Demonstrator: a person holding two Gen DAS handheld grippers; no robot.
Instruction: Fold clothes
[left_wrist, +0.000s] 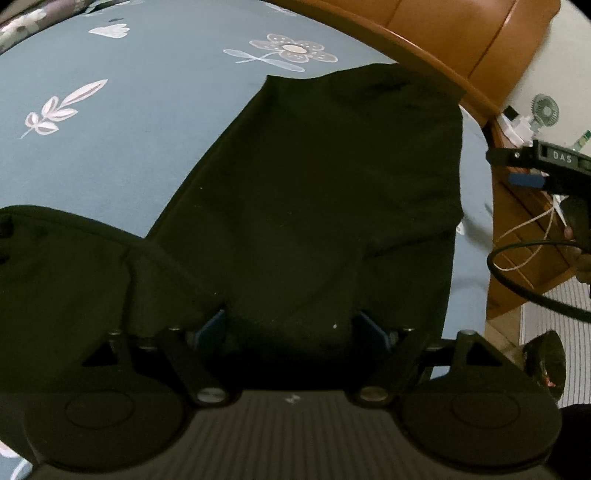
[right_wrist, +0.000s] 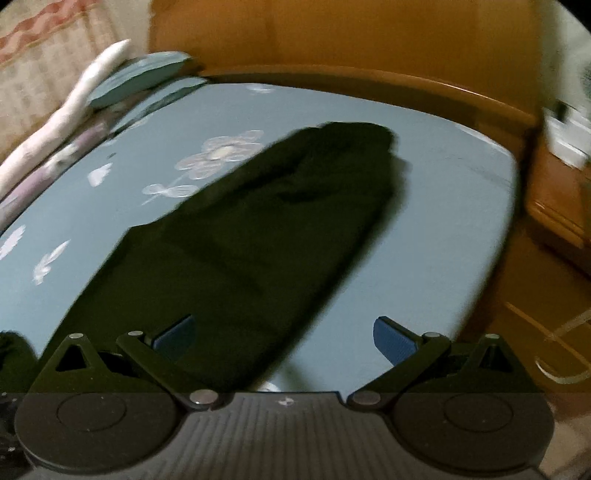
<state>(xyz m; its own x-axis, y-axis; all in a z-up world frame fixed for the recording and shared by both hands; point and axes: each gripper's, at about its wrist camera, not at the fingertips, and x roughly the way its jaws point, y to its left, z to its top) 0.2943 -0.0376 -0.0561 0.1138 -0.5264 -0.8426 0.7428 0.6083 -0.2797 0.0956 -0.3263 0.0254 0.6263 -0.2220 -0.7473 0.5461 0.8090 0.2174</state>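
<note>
A black garment (left_wrist: 314, 192) lies spread on the blue flowered bedsheet (left_wrist: 110, 147), with a bunched part (left_wrist: 66, 280) at the lower left. My left gripper (left_wrist: 293, 326) is open just above its near edge, and cloth fills the gap between the wide-apart blue pads (left_wrist: 212, 325). The right gripper (left_wrist: 517, 166) shows side-on at the right edge, off the bed's side. In the blurred right wrist view the garment (right_wrist: 258, 229) runs from the lower left toward the headboard. My right gripper (right_wrist: 284, 336) is open over its near right edge, one pad (right_wrist: 391, 338) above bare sheet (right_wrist: 424, 240).
A wooden headboard (left_wrist: 461, 33) borders the far side of the bed. A wooden bedside cabinet (left_wrist: 524, 236) with a small fan (left_wrist: 545, 110), cables and a striped mat (left_wrist: 554, 321) stands to the right. Pillows and folded bedding (right_wrist: 92, 92) lie at the far left.
</note>
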